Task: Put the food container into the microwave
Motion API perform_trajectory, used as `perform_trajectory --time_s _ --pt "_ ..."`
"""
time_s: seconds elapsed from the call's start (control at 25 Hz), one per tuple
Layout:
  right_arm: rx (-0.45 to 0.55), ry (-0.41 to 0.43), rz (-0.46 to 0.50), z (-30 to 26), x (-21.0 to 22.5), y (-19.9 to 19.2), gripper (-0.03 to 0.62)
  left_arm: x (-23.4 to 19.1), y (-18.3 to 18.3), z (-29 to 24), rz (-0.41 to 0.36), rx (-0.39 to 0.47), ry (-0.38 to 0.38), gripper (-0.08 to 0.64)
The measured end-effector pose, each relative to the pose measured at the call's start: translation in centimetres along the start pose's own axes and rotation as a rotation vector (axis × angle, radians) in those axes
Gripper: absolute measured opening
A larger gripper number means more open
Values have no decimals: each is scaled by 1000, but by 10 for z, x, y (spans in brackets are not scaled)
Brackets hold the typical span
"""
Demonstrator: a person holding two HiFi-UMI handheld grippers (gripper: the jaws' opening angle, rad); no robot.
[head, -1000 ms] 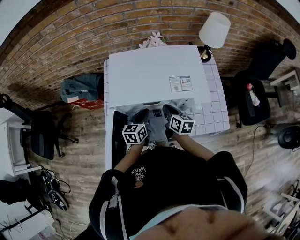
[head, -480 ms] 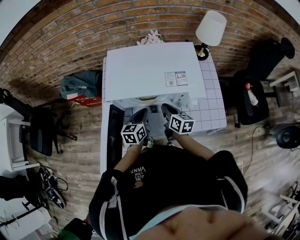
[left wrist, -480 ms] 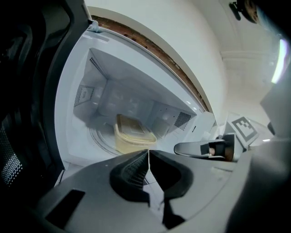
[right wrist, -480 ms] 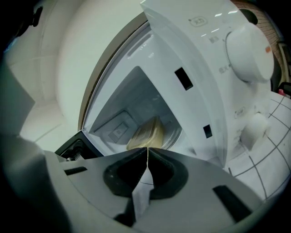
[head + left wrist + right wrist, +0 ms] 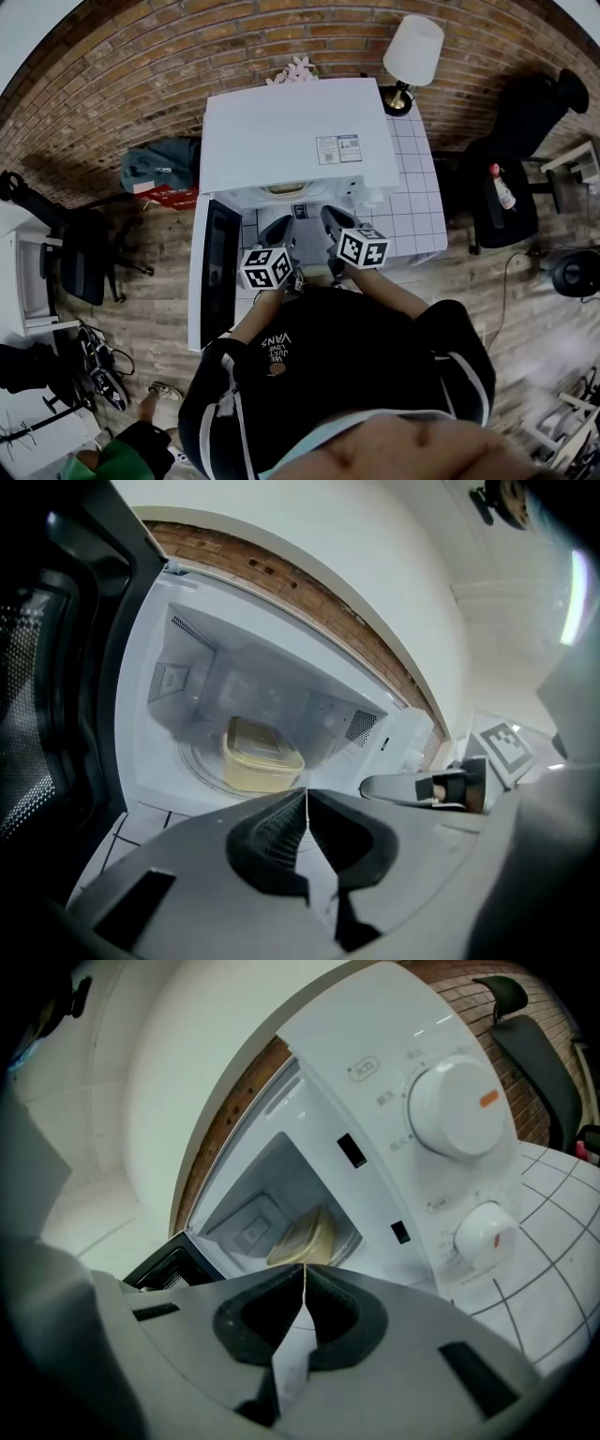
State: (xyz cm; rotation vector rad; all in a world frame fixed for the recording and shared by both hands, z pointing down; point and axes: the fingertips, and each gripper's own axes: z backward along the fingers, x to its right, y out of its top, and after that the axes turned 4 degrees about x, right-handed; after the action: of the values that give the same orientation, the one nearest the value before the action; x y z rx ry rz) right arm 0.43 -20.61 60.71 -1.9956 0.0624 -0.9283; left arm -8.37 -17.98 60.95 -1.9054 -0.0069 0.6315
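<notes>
The pale yellow food container (image 5: 261, 755) sits on the turntable inside the white microwave (image 5: 291, 131), whose dark door (image 5: 214, 272) hangs open to the left. In the right gripper view the container (image 5: 307, 1238) shows through the opening. My left gripper (image 5: 306, 791) is shut and holds nothing, just outside the opening. My right gripper (image 5: 306, 1267) is likewise shut and empty, beside the left one. In the head view both the left gripper (image 5: 281, 228) and the right gripper (image 5: 333, 217) point at the microwave's front.
The microwave stands on a white tiled table (image 5: 412, 211); two round dials (image 5: 455, 1105) are on its right panel. A lamp (image 5: 412, 52) stands behind it. A dark chair (image 5: 506, 202) is at the right, a bag (image 5: 159, 173) and another chair (image 5: 80, 267) at the left.
Both grippers have drawn back a little from the microwave opening, still shut. The open door shows wider in the head view.
</notes>
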Motion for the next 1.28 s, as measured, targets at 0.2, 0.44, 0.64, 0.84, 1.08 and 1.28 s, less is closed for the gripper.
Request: perform_trajectory --time_s 0.2,0.44,0.64,0.84,1.08,1.28 --pt "-9 36 8 13 0 -1 9 13 -4 5 -2 18 22 14" --pt "-32 80 31 28 1 -5 9 31 -16 11 9 34 54 14" --pt "-55 115 37 38 1 -9 9 42 -25 16 23 47 84 14" --pt "-65 139 40 46 0 -11 9 52 -30 20 39 66 97 14" --pt "-49 132 43 52 -3 -10 9 56 -31 25 32 72 85 14" --pt "-22 90 34 57 -3 -11 9 56 -26 32 3 61 51 12"
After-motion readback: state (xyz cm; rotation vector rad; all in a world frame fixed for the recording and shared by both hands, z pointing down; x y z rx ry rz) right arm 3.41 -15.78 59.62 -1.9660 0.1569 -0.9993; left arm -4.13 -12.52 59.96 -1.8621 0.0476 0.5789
